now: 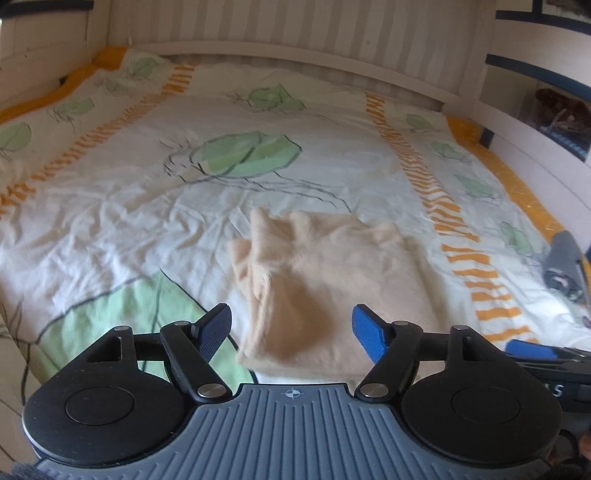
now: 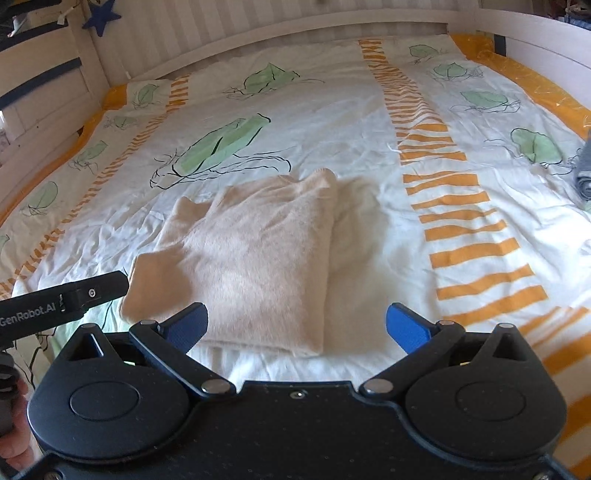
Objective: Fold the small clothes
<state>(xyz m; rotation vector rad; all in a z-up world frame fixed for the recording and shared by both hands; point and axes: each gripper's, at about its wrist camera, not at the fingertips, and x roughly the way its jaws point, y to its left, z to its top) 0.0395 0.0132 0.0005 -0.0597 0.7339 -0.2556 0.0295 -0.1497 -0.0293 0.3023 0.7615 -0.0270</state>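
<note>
A folded cream fuzzy garment (image 1: 325, 280) lies flat on the bed, just ahead of both grippers; it also shows in the right wrist view (image 2: 255, 254). My left gripper (image 1: 291, 332) is open and empty, hovering over the garment's near edge. My right gripper (image 2: 295, 325) is open and empty, also over the near edge. The left gripper's black arm (image 2: 66, 299) shows at the left of the right wrist view. A blue finger of the right gripper (image 1: 532, 349) shows at the right of the left wrist view.
The bed cover (image 1: 184, 206) is white with green leaves and orange stripes. A rolled grey and blue garment (image 1: 565, 266) lies at the right edge of the bed, also in the right wrist view (image 2: 583, 177). A white wooden bed frame (image 2: 332, 22) surrounds the bed.
</note>
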